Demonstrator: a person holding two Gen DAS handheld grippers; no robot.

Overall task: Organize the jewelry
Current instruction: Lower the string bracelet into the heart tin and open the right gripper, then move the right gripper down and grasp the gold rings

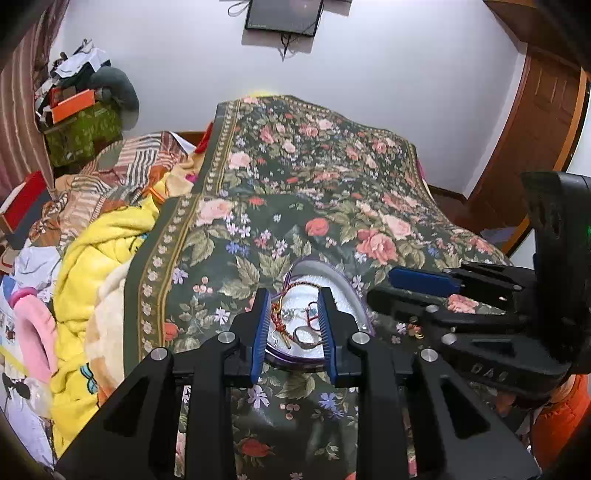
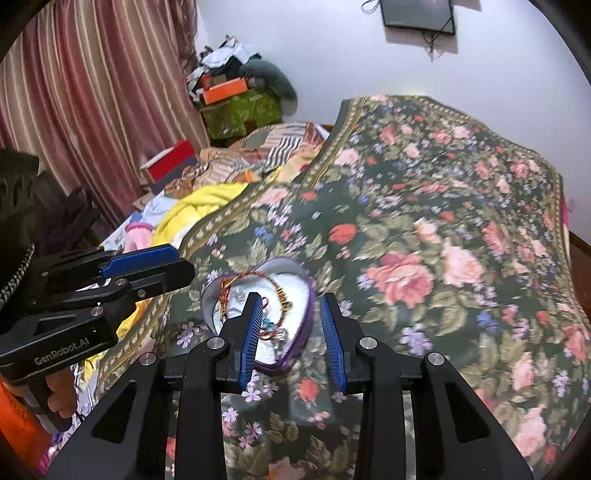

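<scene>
At the far left of the left wrist view, a heap of bedding lies on the bed: a pink slipper-like thing (image 1: 33,325), a yellow blanket (image 1: 99,266) and a striped patchwork quilt (image 1: 136,166). Behind them a green box (image 1: 83,134) carries an orange box (image 1: 72,105) against the striped curtain (image 1: 18,110).

A dark flowered bedspread (image 1: 314,166) covers the middle of the bed. On it rests a heart-shaped box (image 1: 334,275) with a purple rim and white lining. Inside the box lies the jewelry (image 1: 295,321): red and brown cords, a gold pin-like piece and small pale beads, all tangled together.

The left gripper (image 1: 294,325) hangs over the box with its blue-padded fingers spread apart, one on either side of the jewelry, pinching nothing. Whether the tips touch the lining cannot be told.

To the right, the right gripper (image 1: 380,286) reaches in from the side, its tips just beside the right edge of the box. In its own view the right gripper (image 2: 291,325) stands spread as well, empty; its left finger is over the white lining and its right finger is outside the purple rim, so the wall of the box (image 2: 306,288) lies between them. Contact cannot be judged.

At the far right stands a brown wooden door (image 1: 535,122), and a dark frame (image 1: 282,16) hangs on the white wall above.
</scene>
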